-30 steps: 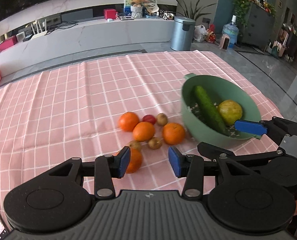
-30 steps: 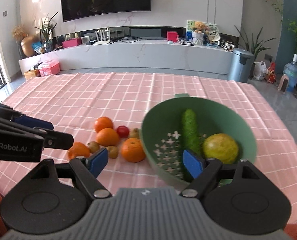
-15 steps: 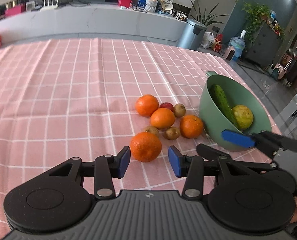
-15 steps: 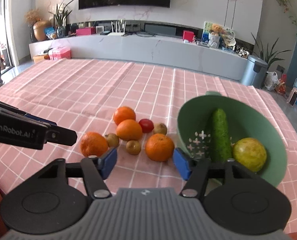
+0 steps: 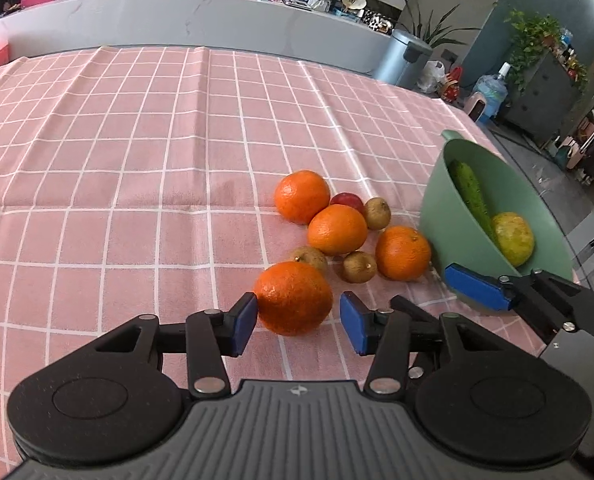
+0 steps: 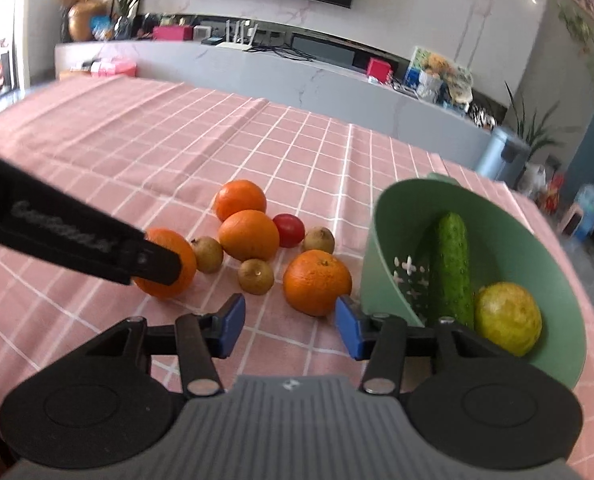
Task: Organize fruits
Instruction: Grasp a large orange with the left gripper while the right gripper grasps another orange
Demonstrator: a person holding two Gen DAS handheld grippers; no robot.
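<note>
The nearest orange [image 5: 293,298] lies on the worktop [image 5: 117,184] at the near edge of the fruit pile, between the open jaws of the left gripper [image 5: 297,322]; one pad looks to touch it, the other stands just clear, so nothing is held. Closing off-centre could squirt the round fruit out and roll it into the small brown fruit [image 5: 309,257] just behind it. The right gripper [image 6: 287,326], jaws also open and empty, hovers just before another orange [image 6: 317,282] beside the tilted green bowl [image 6: 537,240]; a nudge there could tip the bowl.
</note>
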